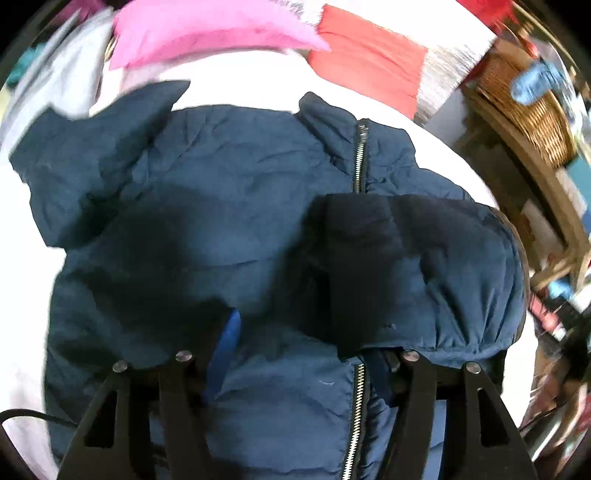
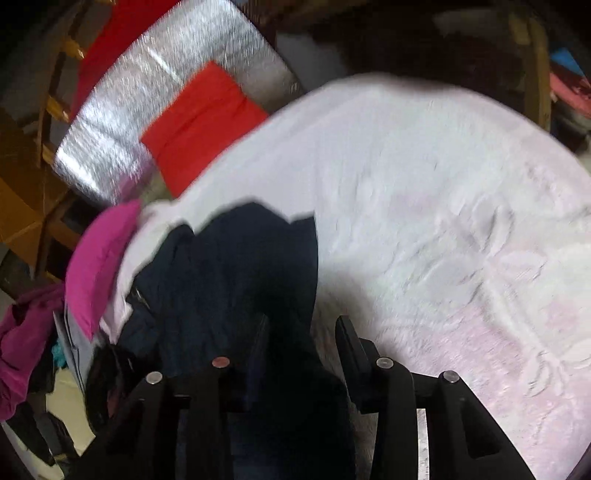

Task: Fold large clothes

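Left wrist view: a navy puffer jacket [image 1: 229, 206], crinkled and quilted, with a metal zipper [image 1: 360, 155], lies spread on a white textured bedspread [image 2: 424, 206]. One sleeve [image 1: 406, 266] is folded across its front. The left gripper [image 1: 295, 332] hovers over it, jaws parted, nothing pinched. The right gripper [image 2: 301, 332] has dark jacket cloth between its fingers; whether it is clamped I cannot tell. Beyond lie a pink garment [image 1: 207, 33], an orange-red cloth [image 1: 369, 70] and a woven basket [image 1: 528, 110].

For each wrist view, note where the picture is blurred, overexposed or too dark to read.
Left wrist view: white bedcover is blown out; the navy jacket is fairly sharp, though the pink cloth smears. Right wrist view: motion blur throughout; the jacket reads almost black, detail lost.
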Motion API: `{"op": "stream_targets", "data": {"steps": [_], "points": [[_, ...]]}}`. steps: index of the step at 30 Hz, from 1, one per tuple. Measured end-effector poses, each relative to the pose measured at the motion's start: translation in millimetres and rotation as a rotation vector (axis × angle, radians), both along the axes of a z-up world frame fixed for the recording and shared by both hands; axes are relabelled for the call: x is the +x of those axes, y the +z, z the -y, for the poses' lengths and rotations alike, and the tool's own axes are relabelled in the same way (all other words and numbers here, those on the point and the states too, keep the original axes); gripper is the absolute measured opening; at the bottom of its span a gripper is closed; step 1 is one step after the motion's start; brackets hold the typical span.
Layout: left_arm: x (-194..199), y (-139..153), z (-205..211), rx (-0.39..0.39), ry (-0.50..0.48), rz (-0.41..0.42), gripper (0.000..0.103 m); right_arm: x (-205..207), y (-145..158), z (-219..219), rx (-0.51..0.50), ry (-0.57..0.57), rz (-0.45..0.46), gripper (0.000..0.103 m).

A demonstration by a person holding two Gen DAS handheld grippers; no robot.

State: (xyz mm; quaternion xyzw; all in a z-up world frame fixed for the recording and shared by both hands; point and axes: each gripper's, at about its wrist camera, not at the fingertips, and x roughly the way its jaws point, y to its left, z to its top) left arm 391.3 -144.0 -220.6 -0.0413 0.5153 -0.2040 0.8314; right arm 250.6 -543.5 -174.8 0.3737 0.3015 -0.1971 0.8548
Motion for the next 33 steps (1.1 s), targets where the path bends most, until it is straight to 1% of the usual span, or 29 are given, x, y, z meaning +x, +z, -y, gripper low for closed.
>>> {"op": "stream_targets", "data": {"steps": [1,2,3,4,7,8,9,10,11,14,15,16,19,20,22,23,24,25,27,29,31,32,33], "points": [[-2,4,3,0.030,-0.010,0.030,0.065,-4,11,-6,-0.036,0.012,0.053,0.042],[-3,6,5,0.045,-0.013,0.046,0.065,-5,17,-11,-0.045,0.044,0.100,0.042],[-3,7,6,0.046,-0.010,0.047,0.065,-3,22,-18,-0.021,0.100,0.158,0.042],[-1,7,4,0.038,-0.007,0.033,0.065,2,22,-25,0.012,0.147,0.180,0.042],[6,-1,0,0.003,0.019,-0.030,0.065,21,9,-40,0.069,0.212,0.135,0.042],[7,-3,-3,-0.003,0.026,-0.040,0.065,29,1,-43,0.131,0.252,0.136,0.042],[7,-4,-6,-0.010,0.029,-0.050,0.065,41,-12,-46,0.239,0.316,0.131,0.042],[7,-5,-7,-0.012,0.028,-0.054,0.065,51,-26,-51,0.354,0.351,0.129,0.042],[6,-6,-8,-0.011,0.026,-0.054,0.065,56,-37,-53,0.446,0.356,0.150,0.042],[3,-6,-7,0.003,0.012,-0.044,0.065,74,-59,-65,0.654,0.397,0.207,0.043],[2,-7,-6,0.007,0.006,-0.043,0.065,81,-64,-71,0.695,0.404,0.223,0.051],[2,-8,-6,0.011,0.001,-0.043,0.065,86,-66,-77,0.724,0.410,0.239,0.054],[3,-9,-12,0.001,-0.010,-0.053,0.065,98,-69,-93,0.863,0.451,0.365,0.056],[2,-9,-16,-0.006,-0.010,-0.054,0.066,101,-65,-99,0.891,0.478,0.420,0.056],[2,-7,-26,-0.004,0.000,-0.051,0.066,106,-51,-112,0.896,0.546,0.503,0.056],[2,-7,-32,0.001,0.005,-0.049,0.066,107,-47,-116,0.897,0.573,0.523,0.056],[3,-7,-37,-0.004,0.009,-0.052,0.067,108,-40,-120,0.873,0.598,0.523,0.059],[4,-7,-40,-0.010,0.016,-0.057,0.067,108,-35,-121,0.827,0.602,0.510,0.059],[6,-4,-50,-0.019,0.047,-0.059,0.067,100,-21,-115,0.700,0.575,0.490,0.059],[8,-1,-56,-0.027,0.075,-0.051,0.067,87,-10,-99,0.572,0.497,0.438,0.059],[11,0,-60,-0.036,0.094,-0.049,0.067,73,5,-81,0.388,0.381,0.371,0.059],[13,-1,-62,-0.045,0.099,-0.059,0.067,60,15,-67,0.263,0.297,0.318,0.059],[14,-3,-64,-0.052,0.105,-0.068,0.067,59,19,-57,0.203,0.253,0.282,0.059]]}}
